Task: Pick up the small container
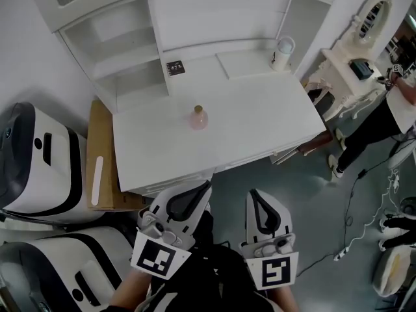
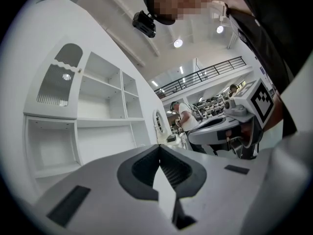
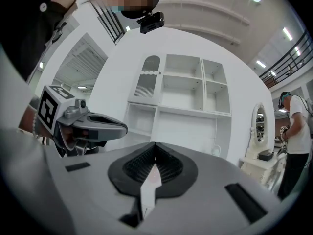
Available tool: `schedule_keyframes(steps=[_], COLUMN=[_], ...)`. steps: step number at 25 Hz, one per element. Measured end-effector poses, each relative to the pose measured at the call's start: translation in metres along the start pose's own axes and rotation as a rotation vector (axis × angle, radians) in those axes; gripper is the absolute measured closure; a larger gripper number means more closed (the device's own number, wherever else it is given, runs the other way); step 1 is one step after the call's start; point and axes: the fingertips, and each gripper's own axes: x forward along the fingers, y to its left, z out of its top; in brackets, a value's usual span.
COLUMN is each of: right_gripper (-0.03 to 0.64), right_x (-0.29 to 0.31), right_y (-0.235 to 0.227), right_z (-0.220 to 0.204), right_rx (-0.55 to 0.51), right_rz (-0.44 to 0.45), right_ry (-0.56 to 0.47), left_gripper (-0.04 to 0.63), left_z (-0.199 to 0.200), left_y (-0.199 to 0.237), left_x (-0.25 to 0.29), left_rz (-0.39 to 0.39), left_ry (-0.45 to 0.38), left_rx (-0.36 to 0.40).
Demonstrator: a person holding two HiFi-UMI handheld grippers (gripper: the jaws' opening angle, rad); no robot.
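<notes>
My L gripper (image 1: pixel 203 187) & R gripper (image 1: pixel 255 194) sit just off the front edge of the desk (image 1: pixel 260 129), jaws together on both. The small container (image 1: pixel 199 118) stands mid-desk, open top all round.

The left gripper (image 2: pixel 159 150) has its jaws pressed tip to tip, with nothing between them. Beyond the tips and to their left stands a white shelf unit (image 2: pixel 100 116) with open compartments. Far ahead, just right of the tips, stands a person in a white shirt (image 2: pixel 185 115). Nearer on the right is the right gripper (image 2: pixel 194 135) with its marker cube (image 2: pixel 260 98).
</notes>
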Motion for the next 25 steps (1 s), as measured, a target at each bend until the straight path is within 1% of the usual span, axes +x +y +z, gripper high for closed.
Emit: schedule_keyframes(steps=[8, 15, 25], right_gripper=[0.617, 0.617, 0.617], right_x=[0.056, 0.102, 0.165], right_y=[-0.033, -0.054, -0.061], right_z=[-0.001, -0.007, -0.006], right_rx=[-0.02, -0.017, -0.016], right_rz=[0.015, 0.031, 0.108], right_ry=[0.009, 0.022, 0.014], left_gripper=[0.595, 0.595, 0.595], left_z=[-0.013, -0.026, -0.046], left_y=[0.043, 0.076, 0.126], left_x=[0.049, 0.085, 0.11], left_rz=[0.009, 0.012, 0.07], left_ry=[0.003, 0.015, 0.045], left_rx=[-0.014, -0.024, -0.043])
